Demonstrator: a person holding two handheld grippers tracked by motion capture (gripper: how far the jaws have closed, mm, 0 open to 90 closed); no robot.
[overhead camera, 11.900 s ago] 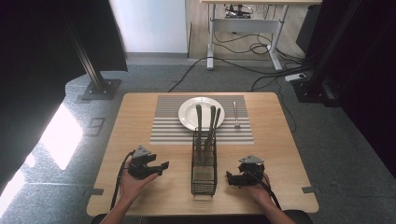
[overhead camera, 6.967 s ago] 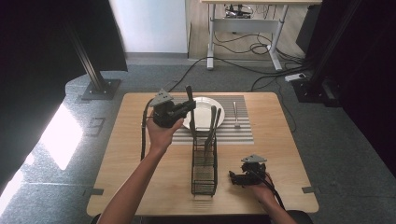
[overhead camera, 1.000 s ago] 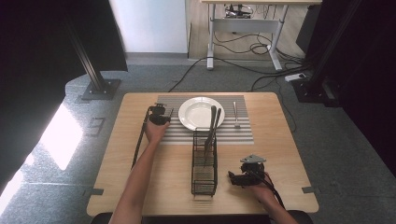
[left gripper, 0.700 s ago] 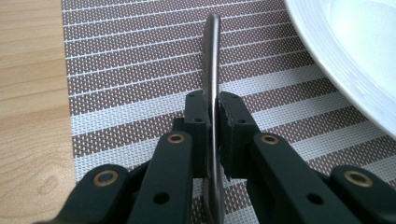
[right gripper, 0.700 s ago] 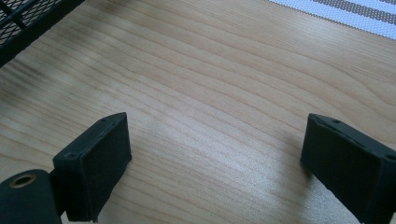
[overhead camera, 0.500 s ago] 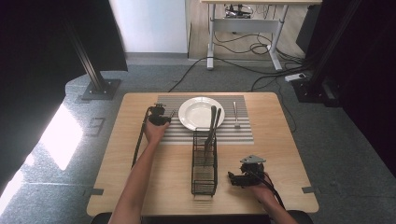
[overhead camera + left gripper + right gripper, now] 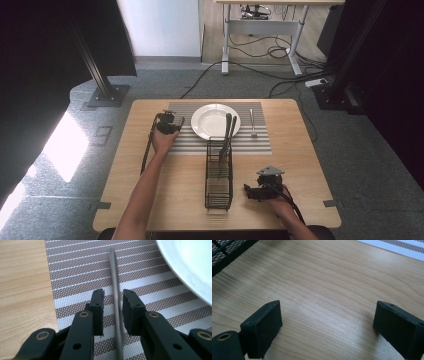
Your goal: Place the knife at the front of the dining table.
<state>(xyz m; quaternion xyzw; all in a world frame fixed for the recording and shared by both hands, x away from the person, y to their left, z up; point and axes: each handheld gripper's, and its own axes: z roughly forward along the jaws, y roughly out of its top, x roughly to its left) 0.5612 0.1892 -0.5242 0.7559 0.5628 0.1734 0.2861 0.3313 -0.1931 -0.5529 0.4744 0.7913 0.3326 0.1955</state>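
My left gripper (image 7: 175,122) rests low on the striped placemat (image 7: 200,145), just left of the white plate (image 7: 216,121). In the left gripper view a thin grey metal utensil (image 7: 114,282) lies on the placemat (image 7: 82,270) between the jaws of my left gripper (image 7: 113,293), edge-on. The jaws stand slightly apart, with a small gap on each side of it. The plate's rim (image 7: 190,267) curves in at the upper right. My right gripper (image 7: 250,191) sits on the bare wood at the front right, and in its own view my right gripper (image 7: 327,322) is wide open with nothing between its jaws.
A black wire caddy (image 7: 218,172) stands mid-table between my hands, with two long utensils (image 7: 227,135) leaning out toward the plate. Another utensil (image 7: 252,122) lies on the mat right of the plate. The caddy's mesh corner (image 7: 227,250) is close to my right gripper.
Since the earliest frames my left gripper went from the table front, up over the plate with a utensil, and down onto the mat's left side. It has held still over the last second.
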